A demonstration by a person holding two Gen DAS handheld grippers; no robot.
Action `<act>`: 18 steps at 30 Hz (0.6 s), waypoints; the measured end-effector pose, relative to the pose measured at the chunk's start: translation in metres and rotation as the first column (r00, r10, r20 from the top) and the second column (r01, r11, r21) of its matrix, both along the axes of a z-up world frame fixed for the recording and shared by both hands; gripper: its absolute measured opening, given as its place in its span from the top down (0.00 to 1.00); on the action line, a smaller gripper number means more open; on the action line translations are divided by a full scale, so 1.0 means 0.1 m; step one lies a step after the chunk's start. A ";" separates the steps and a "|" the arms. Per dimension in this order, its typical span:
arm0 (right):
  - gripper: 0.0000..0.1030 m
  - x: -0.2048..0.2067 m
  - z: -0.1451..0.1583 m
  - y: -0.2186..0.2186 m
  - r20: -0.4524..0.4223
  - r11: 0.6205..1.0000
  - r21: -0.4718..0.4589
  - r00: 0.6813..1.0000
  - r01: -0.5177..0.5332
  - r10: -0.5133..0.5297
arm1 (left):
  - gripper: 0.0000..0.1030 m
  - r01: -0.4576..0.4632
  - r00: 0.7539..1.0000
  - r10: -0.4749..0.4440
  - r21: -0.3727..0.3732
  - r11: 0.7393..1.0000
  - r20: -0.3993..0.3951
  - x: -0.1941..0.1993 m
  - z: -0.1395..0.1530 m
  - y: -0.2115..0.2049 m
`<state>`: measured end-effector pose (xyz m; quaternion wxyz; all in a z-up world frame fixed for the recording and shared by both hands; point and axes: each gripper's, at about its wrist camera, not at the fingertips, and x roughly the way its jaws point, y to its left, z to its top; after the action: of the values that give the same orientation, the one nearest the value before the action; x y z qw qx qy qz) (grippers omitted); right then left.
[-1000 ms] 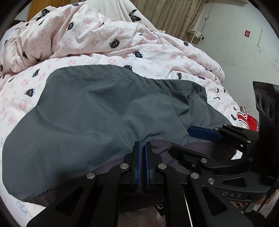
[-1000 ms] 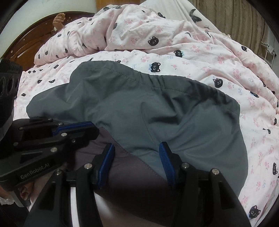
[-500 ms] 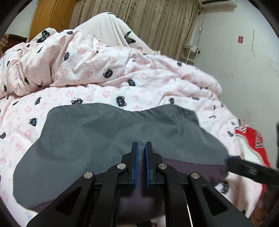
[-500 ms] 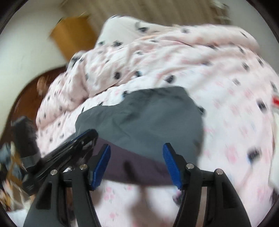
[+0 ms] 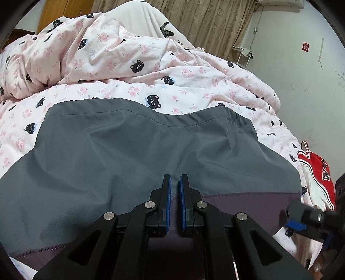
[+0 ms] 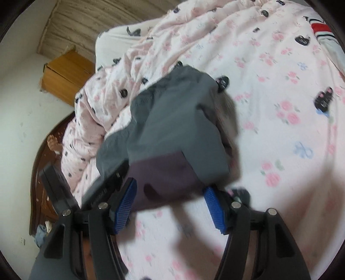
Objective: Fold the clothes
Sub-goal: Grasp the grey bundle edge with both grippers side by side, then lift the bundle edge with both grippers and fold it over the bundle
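Note:
A grey garment (image 5: 151, 150) with a purple inner hem (image 5: 248, 204) lies spread on the pink cat-print bedding (image 5: 183, 94). My left gripper (image 5: 174, 181) is shut on the near edge, with a sliver of fabric pinched between its blue pads. From the right wrist the garment (image 6: 172, 120) looks bunched and lifted at that hold, with the left gripper's fingers (image 6: 112, 181) reaching under its left side. My right gripper (image 6: 170, 204) is open just short of the purple hem (image 6: 163, 172); nothing is pressed between its pads. One of its fingers (image 5: 310, 215) shows at the lower right of the left wrist view.
A red and white garment (image 5: 317, 168) lies at the bed's right edge. A crumpled duvet (image 5: 86, 53) and a white pillow (image 5: 140, 19) fill the far side. A dark wooden headboard (image 6: 43, 155) and a wooden cabinet (image 6: 64, 73) stand by the wall.
My right gripper has drawn off the hem to the garment's right end, rolled over, and spread its jaws wider. My left gripper has kept its hold on the near edge.

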<state>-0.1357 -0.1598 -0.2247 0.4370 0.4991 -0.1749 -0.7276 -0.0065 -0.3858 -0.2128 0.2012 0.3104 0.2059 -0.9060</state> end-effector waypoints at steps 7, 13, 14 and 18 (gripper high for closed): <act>0.37 -0.14 -0.05 -0.18 0.014 0.997 -0.064 0.999 0.040 -0.039 | 0.93 -0.006 1.000 0.006 -0.030 1.000 0.021 -0.03 0.00 0.04; 0.68 -0.17 -0.01 -0.29 -0.042 0.998 -0.068 0.999 0.008 -0.011 | 0.94 -0.027 0.999 0.030 -0.063 0.998 0.042 -0.06 0.12 0.05; 0.69 -0.18 -0.01 -0.28 -0.039 0.998 -0.070 0.999 0.008 -0.011 | 0.94 -0.034 0.998 0.037 -0.074 0.997 0.043 -0.07 0.17 0.05; 0.69 -0.19 -0.01 -0.27 -0.034 0.998 -0.070 0.999 0.005 -0.007 | 0.94 -0.052 0.998 0.057 -0.107 0.993 0.042 -0.21 0.34 -0.02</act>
<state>-0.1547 -0.1867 -0.2259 0.4549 0.4704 -0.1942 -0.7308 -0.0280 -0.3881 -0.1789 0.2464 0.3139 0.1615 -0.9026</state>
